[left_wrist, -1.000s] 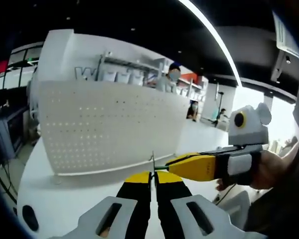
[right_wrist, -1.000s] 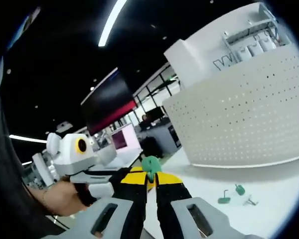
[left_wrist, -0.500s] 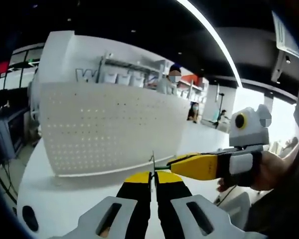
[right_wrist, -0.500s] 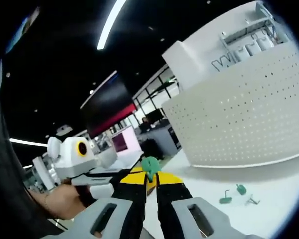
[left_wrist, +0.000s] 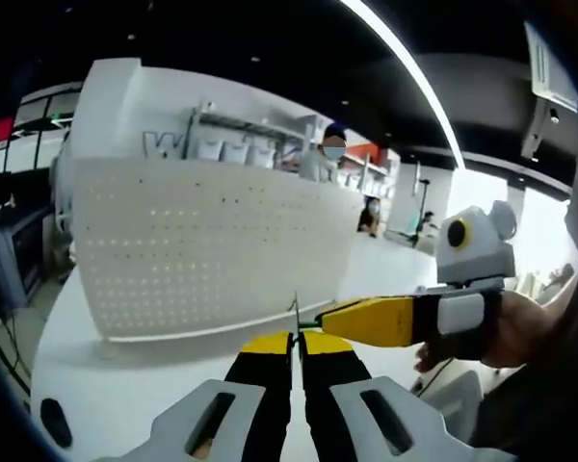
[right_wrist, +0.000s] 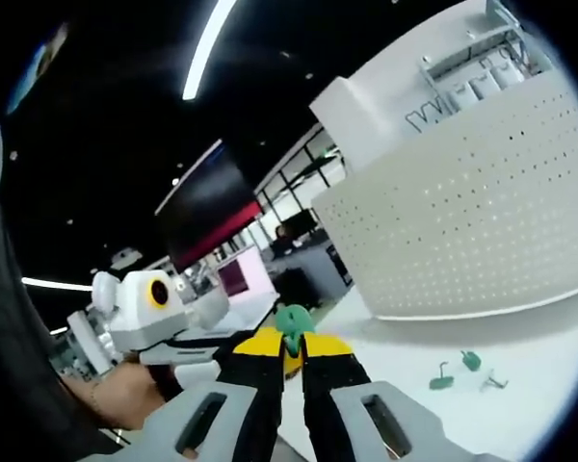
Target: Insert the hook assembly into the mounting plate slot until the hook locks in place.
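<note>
Your two views are lit from above by a long ceiling light strip (left_wrist: 405,72), and the ceiling around it is dark. The white pegboard (left_wrist: 212,245) is bright. Edges bend strongly, and far things look soft.

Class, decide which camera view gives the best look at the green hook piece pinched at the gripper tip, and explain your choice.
The right gripper view: the green hook piece sits clearly above the closed right gripper. In the left gripper view, only a thin green sliver shows at that gripper's tip, beside the closed left gripper.
</note>
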The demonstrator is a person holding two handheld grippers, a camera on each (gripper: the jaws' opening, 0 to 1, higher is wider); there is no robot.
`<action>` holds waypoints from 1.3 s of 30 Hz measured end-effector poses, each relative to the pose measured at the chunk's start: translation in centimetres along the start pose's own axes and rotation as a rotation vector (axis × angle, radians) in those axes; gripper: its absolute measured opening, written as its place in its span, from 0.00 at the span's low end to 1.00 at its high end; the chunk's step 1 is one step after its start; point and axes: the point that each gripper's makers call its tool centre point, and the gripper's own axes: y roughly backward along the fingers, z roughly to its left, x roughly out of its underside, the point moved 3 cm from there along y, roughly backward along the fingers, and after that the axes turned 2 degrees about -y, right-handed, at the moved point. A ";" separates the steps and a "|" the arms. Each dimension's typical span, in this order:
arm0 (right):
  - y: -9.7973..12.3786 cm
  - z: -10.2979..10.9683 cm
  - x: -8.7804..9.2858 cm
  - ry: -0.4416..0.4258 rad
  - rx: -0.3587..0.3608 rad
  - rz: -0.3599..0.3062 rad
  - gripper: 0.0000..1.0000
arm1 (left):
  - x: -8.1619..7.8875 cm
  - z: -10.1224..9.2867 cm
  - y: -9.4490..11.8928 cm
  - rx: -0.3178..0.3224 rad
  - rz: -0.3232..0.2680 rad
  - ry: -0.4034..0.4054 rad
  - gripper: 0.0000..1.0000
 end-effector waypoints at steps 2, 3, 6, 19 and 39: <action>-0.1 -0.1 0.0 -0.031 -0.004 0.001 0.04 | 0.0 0.1 0.0 0.001 -0.001 0.008 0.02; -0.2 -0.1 0.0 -0.042 -0.004 0.001 0.05 | -0.1 0.2 0.0 0.000 -0.001 0.008 0.02; -0.2 -0.1 0.1 -0.056 -0.001 0.002 0.04 | -0.1 0.2 0.0 -0.004 0.009 -0.013 0.02; 0.2 -0.5 -0.2 0.073 0.050 0.022 0.01 | -0.3 -0.4 -0.5 -0.026 0.054 -0.136 0.02; 0.4 -0.9 0.7 0.135 0.065 0.073 0.00 | 1.3 -0.8 -1.1 -0.012 0.118 -0.202 0.18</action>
